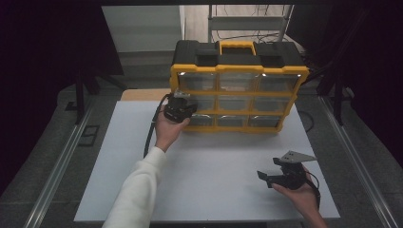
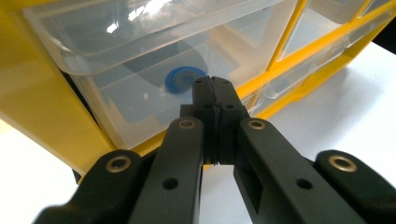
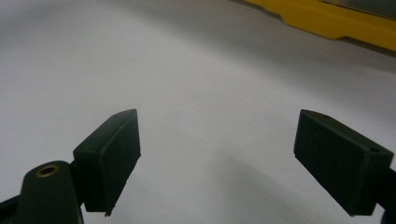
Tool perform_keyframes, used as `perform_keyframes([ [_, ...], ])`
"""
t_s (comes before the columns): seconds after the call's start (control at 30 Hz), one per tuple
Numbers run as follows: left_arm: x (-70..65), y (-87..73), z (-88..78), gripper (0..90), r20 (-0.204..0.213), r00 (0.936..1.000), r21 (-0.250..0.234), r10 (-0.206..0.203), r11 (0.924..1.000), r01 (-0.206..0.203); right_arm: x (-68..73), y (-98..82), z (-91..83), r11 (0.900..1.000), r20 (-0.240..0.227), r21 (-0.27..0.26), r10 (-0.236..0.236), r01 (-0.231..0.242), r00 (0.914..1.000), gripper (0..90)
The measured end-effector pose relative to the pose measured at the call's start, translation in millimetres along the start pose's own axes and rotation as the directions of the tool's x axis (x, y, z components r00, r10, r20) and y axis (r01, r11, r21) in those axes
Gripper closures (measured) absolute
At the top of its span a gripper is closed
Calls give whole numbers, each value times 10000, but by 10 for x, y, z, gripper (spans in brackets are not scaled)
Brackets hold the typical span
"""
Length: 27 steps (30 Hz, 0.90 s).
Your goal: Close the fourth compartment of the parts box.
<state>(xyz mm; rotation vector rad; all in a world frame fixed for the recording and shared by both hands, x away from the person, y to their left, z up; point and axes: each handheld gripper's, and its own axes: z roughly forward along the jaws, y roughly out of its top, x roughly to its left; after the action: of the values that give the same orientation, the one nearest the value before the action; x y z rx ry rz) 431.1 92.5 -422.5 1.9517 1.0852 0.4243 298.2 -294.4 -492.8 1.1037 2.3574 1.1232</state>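
A yellow-and-black drawer organizer (image 1: pixel 237 61) with clear drawers stands at the back of the white tabletop (image 1: pixel 214 161). My left gripper (image 1: pixel 179 108) is held against its left column of drawers. In the left gripper view the gripper (image 2: pixel 215 83) is shut, jaws pressed flat together, tips right at the front of a clear drawer (image 2: pixel 140 102). A blue round piece (image 2: pixel 184 79) lies inside that drawer. I see nothing between the jaws. My right gripper (image 1: pixel 273 175) is open near the table's front right; in its own view the gripper (image 3: pixel 217 158) has bare white surface between its jaws.
The organizer's yellow base (image 3: pixel 336 23) runs across the top right of the right gripper view. Metal rails (image 1: pixel 62 161) flank the table on both sides. Dark curtains hang left and right. A shelf frame (image 1: pixel 247 21) stands behind the organizer.
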Motion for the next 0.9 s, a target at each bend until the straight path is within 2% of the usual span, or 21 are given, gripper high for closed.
perform_keyframes([
  [0.13,-13,12,33,896,101,9999,26,-43,10000,43,-6,-2,5,10000,26,28,-7,6,10000,151],
  [0.3,-49,10,37,896,198,9997,94,114,9999,-116,-10,-4,5,10000,7,45,9,-9,10000,151],
  [0.43,-109,0,-43,896,299,9984,-7,481,9988,-481,-5,-2,12,10000,-1,80,-12,12,10000,151],
  [0.57,-151,-51,-141,895,565,9969,-117,556,9984,-550,-3,-2,16,10000,-1,87,-39,39,10000,151],
  [0.9,-246,-323,-401,894,817,9925,-515,908,9949,-868,0,3,37,9998,9,176,-52,52,10000,151],
])
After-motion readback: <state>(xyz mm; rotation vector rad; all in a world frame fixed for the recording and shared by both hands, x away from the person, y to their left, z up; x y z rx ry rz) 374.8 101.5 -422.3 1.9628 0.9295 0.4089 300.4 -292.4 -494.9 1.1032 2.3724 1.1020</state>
